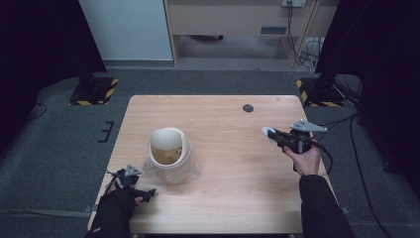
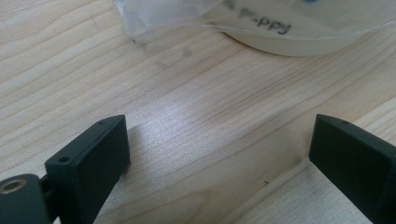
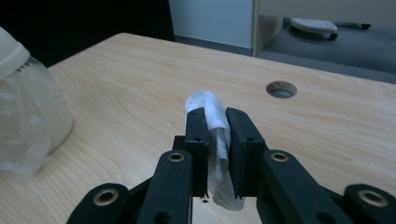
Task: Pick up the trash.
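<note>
A cream round container [image 1: 170, 153] wrapped in a clear plastic bag [image 2: 163, 18] stands left of the table's middle, its top open. My left gripper [image 1: 148, 192] rests low at the front left, just short of the container's base [image 2: 285, 44]. Its jaws [image 2: 219, 135] are wide open over bare wood with nothing between them. My right gripper [image 1: 272, 134] hangs above the right side of the table, shut on a crumpled white wad [image 3: 205, 100] that sticks out past the fingertips. The bagged container [image 3: 28, 116] lies far to that gripper's left.
The wooden table [image 1: 223, 198] has a round cable hole [image 1: 248, 107] near its far edge. Dark curtains and stand bases with striped tape flank the table on grey carpet. Cables trail on the floor at the right.
</note>
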{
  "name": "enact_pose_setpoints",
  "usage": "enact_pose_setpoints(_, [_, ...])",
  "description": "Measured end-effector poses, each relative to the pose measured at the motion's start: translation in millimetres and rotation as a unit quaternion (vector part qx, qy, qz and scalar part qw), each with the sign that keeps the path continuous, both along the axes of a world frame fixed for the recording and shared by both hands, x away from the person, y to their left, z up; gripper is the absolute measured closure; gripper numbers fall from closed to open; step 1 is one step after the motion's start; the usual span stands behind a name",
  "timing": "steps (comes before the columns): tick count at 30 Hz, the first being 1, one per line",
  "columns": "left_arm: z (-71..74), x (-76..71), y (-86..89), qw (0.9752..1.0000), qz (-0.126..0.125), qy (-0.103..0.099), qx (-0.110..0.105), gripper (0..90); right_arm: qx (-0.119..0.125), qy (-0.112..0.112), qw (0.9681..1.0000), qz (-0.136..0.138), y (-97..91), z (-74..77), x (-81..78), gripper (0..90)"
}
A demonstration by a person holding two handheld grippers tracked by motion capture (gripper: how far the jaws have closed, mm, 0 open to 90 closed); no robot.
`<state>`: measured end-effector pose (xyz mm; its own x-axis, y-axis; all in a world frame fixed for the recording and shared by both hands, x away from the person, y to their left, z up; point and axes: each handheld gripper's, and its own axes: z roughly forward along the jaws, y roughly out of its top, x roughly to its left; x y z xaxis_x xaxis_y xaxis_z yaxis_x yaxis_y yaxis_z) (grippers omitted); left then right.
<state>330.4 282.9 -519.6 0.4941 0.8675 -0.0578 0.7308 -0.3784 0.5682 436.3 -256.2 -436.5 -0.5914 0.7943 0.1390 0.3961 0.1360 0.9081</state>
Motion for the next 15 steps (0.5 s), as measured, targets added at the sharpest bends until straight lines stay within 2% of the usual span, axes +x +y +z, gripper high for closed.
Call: enact_pose_setpoints(15, [-0.9, 0.2, -0.1, 1.0, -0.002, -0.003, 0.0, 3.3, 0.035, -0.035, 0.9982, 0.033, 13.7, 27.7, -9.7, 79.8])
